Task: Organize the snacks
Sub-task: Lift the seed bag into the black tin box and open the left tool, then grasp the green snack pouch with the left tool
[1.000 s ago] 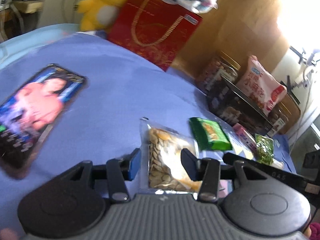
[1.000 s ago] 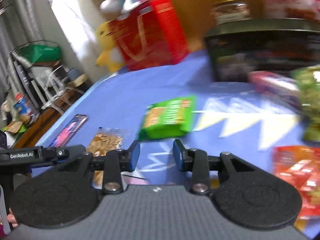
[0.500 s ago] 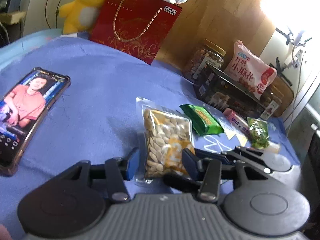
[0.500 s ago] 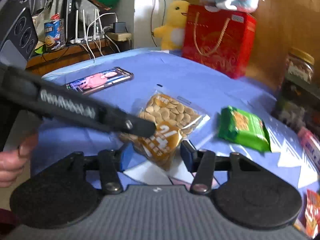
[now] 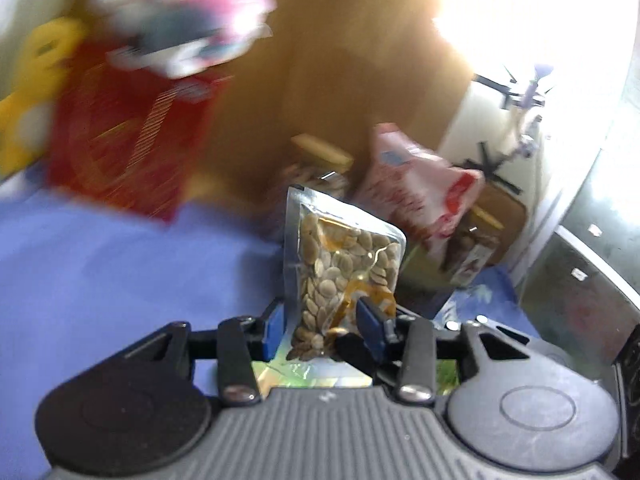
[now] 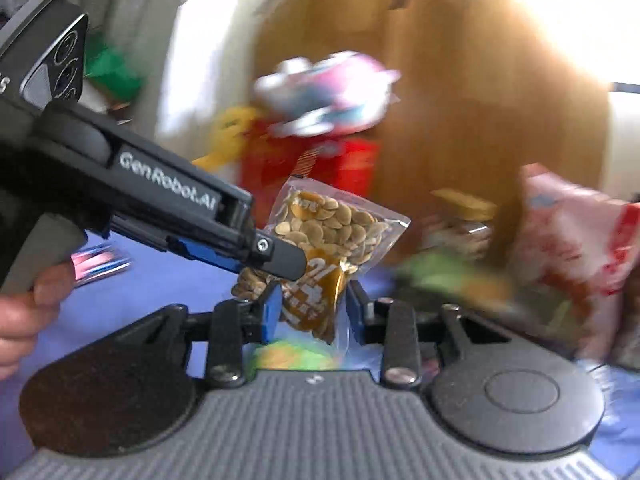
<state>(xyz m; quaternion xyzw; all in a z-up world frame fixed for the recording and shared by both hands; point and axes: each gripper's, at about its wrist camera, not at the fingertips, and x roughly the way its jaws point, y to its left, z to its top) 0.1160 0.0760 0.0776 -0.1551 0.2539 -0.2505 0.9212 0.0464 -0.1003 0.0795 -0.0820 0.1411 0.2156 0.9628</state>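
Two grippers met at one seed packet (image 5: 344, 264), raised clear above the blue cloth (image 5: 120, 280).

The packet's lower end sat between the blue pads of the left gripper (image 5: 322, 326), whose jaws had just been closing and now pinched it on both sides. The same end also lay between the pads of the right gripper (image 6: 314, 310). Its jaws had been closing too, but I cannot tell if they pressed the film. The packet's long axis stood almost upright over the cloth, sealed top edge upward, leaning slightly right.
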